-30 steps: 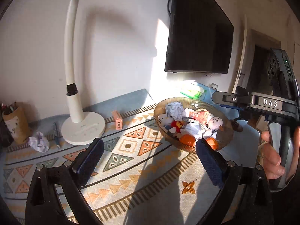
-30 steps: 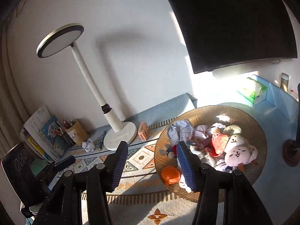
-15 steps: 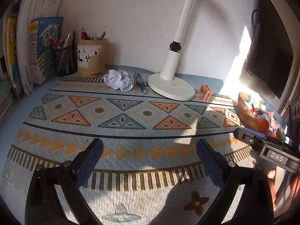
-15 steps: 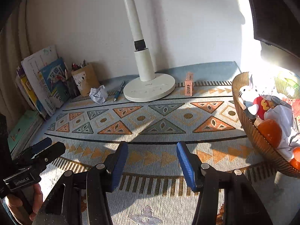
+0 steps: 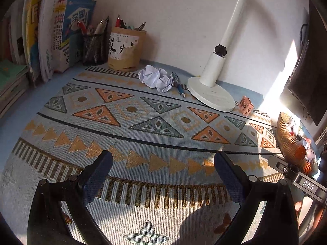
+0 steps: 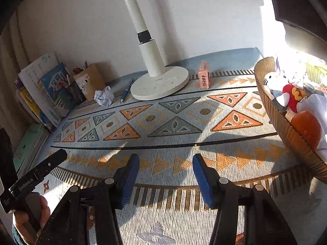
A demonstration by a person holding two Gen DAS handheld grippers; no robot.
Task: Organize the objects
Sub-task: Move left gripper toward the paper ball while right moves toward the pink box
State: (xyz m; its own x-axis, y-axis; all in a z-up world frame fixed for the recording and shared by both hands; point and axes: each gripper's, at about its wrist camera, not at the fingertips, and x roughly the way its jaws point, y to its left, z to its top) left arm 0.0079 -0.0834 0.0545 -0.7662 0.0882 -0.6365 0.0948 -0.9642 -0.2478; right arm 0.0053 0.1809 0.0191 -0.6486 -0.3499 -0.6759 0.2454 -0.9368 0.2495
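Observation:
A crumpled white paper ball (image 5: pixel 156 78) lies at the back of the patterned mat, with a blue pen (image 5: pixel 179 85) beside it; both also show in the right wrist view, the ball (image 6: pixel 104 97) and the pen (image 6: pixel 126 90). A small pink eraser box (image 5: pixel 246 108) (image 6: pixel 204 77) stands right of the lamp base. A wicker basket (image 6: pixel 286 126) (image 5: pixel 286 134) holds plush toys, paper and orange objects. My left gripper (image 5: pixel 162 169) is open and empty above the mat's front. My right gripper (image 6: pixel 165 173) is open and empty, left of the basket.
A white desk lamp (image 5: pixel 211 96) (image 6: pixel 159 83) stands at the back. A brown pen cup (image 5: pixel 125 49), a black mesh pen holder (image 5: pixel 95 48) and leaning books (image 5: pixel 51 30) fill the back left. A dark monitor (image 5: pixel 308 81) hangs at right.
Both grippers swung left and down from the basket toward the mat over the last second. In the last half second they moved slightly closer; both stayed open and empty.

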